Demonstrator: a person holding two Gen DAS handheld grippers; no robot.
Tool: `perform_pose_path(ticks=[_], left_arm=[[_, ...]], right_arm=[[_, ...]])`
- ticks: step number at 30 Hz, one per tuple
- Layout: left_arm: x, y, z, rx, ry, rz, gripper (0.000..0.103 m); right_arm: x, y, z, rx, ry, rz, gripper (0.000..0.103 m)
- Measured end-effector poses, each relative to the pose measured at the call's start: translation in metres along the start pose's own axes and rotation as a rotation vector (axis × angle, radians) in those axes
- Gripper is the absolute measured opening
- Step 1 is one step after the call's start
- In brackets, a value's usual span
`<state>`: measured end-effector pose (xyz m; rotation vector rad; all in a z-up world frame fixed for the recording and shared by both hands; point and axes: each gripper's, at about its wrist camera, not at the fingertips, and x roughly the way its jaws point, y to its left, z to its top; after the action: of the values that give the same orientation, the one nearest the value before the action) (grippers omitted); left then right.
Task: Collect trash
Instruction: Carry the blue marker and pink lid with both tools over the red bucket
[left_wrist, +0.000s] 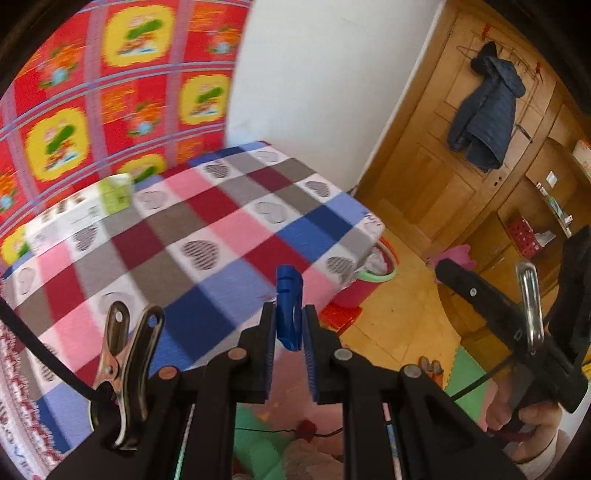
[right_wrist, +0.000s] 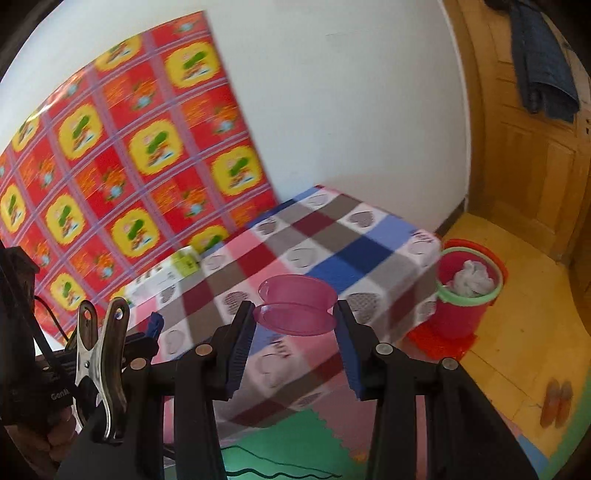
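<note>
My left gripper (left_wrist: 289, 310) is shut on a small blue plastic piece (left_wrist: 290, 295) that sticks up past its pads. It hangs above the near edge of the plaid cloth-covered table (left_wrist: 207, 236). In the right wrist view, my right gripper (right_wrist: 294, 306) is shut on a clear pink plastic cup (right_wrist: 295, 302), which lies on its side between the blue pads (right_wrist: 240, 343). A red bucket with a green rim (right_wrist: 469, 291) stands on the floor at the table's right end with white crumpled trash inside. Its rim (left_wrist: 384, 275) peeks out past the table corner in the left wrist view.
A white and green box (right_wrist: 184, 262) lies at the table's far left against the red patterned wall hanging. A wooden door (left_wrist: 436, 177) with a dark jacket (left_wrist: 484, 107) is at the right. Foam mats (right_wrist: 295, 435) and a pair of slippers (right_wrist: 557, 402) are on the floor.
</note>
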<state>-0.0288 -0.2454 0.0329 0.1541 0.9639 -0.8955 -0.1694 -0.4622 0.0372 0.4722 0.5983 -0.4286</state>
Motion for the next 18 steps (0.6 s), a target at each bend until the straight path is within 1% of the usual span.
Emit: perform_pose_path(ticks=[3, 6, 10, 13, 18], left_arm=[[0.022, -0.037, 0.012, 0.026, -0.009, -0.003, 0.014], [0.043, -0.067, 0.023, 0.027, -0.014, -0.021, 0.014], [0.076, -0.113, 0.042, 0.049, -0.004, -0.034, 0.014], [0.097, -0.139, 0.054, 0.063, -0.008, -0.048, 0.014], [0.134, -0.178, 0.076, 0.083, 0.026, -0.086, 0.014]], right_arm=[[-0.004, -0.031, 0.009, 0.007, -0.008, -0.005, 0.044], [-0.005, -0.064, 0.018, 0.011, -0.006, -0.002, 0.044], [-0.001, -0.108, 0.034, 0.006, 0.005, -0.015, 0.044], [0.003, -0.14, 0.043, 0.012, 0.018, -0.023, 0.044], [0.011, -0.186, 0.055, 0.04, 0.036, -0.049, 0.044]])
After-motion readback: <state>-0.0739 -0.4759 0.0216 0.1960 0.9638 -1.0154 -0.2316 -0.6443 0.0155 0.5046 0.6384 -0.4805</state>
